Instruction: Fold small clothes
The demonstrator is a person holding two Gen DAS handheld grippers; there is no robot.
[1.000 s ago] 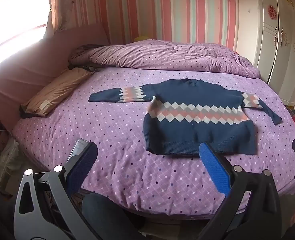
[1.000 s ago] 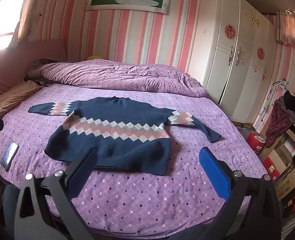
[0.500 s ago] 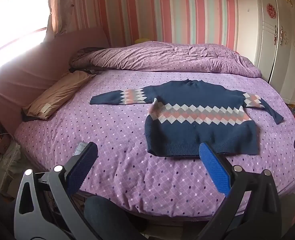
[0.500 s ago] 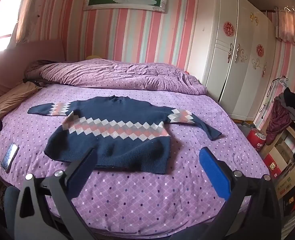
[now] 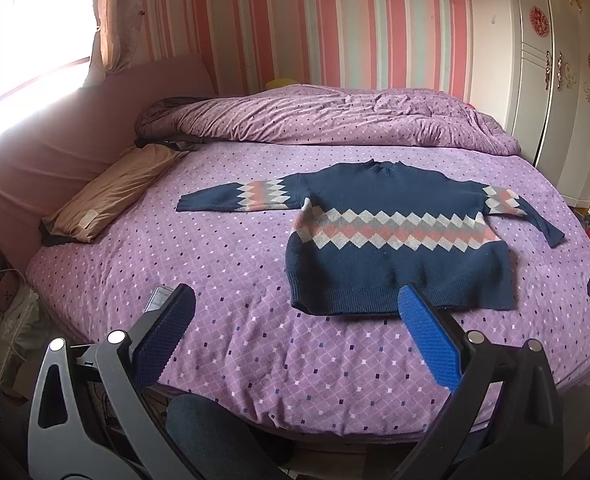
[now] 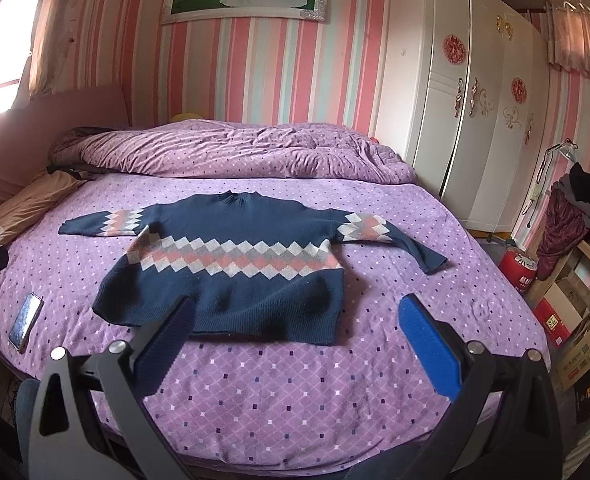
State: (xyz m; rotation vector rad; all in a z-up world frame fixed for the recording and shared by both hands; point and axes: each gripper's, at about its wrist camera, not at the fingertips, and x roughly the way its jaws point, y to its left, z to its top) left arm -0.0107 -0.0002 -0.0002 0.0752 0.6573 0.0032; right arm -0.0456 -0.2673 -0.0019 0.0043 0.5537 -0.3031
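A small navy sweater (image 5: 399, 264) with a pink, grey and white diamond band lies flat on the purple bed (image 5: 223, 264), sleeves spread out to both sides. It also shows in the right wrist view (image 6: 235, 272). My left gripper (image 5: 295, 312) is open and empty, held above the bed's near edge, just short of the sweater's hem. My right gripper (image 6: 295, 312) is open and empty too, in front of the hem's right half.
A phone (image 6: 25, 320) lies on the bed near the left front edge. A tan pillow (image 5: 115, 192) and a rumpled purple duvet (image 5: 335, 120) lie at the back. A white wardrobe (image 6: 475, 120) and stacked boxes (image 6: 575, 320) stand to the right.
Both grippers have risen and moved slightly forward over the bed. The sweater has not moved and both grippers stay open.
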